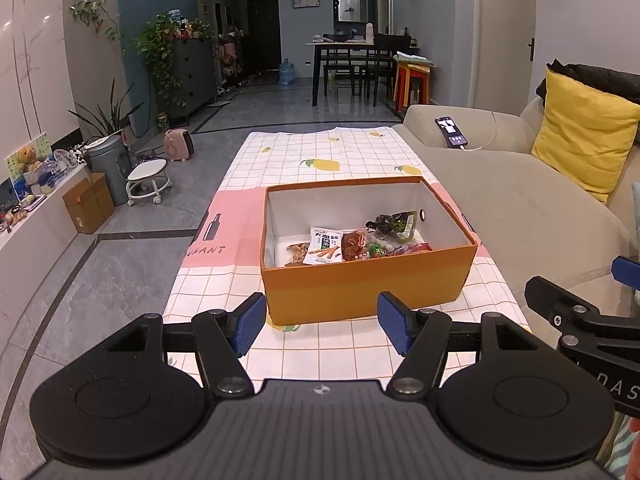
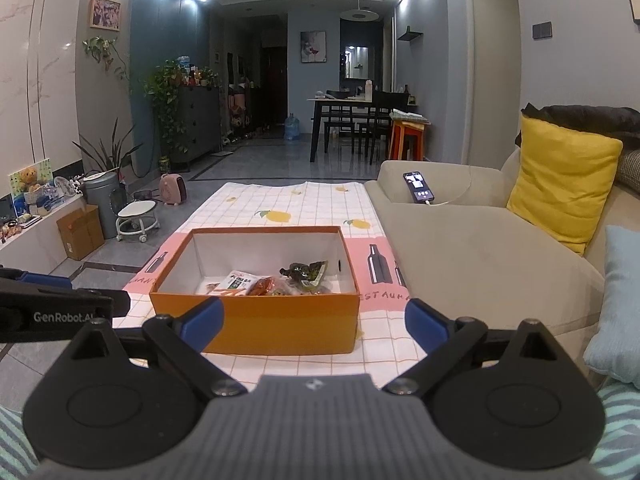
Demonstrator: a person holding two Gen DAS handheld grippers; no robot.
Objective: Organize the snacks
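We've got both the left gripper (image 1: 322, 328) and right gripper (image 2: 314, 326) wide open and empty, orange box (image 1: 360, 288) of snack packets (image 1: 352, 242) dead ahead on the tabletop (image 1: 320, 152), long axis crosswise, neither clearly nearer.

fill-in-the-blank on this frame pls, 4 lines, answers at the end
1. The snack packets lie inside the ____ cardboard box.
2. Both the left gripper and the right gripper have their jaws ____, holding nothing.
3. The phone rests on the sofa with a ____ plugged into it.
4. The cushion leaning on the sofa back is ____.

Answers: orange; open; cable; yellow
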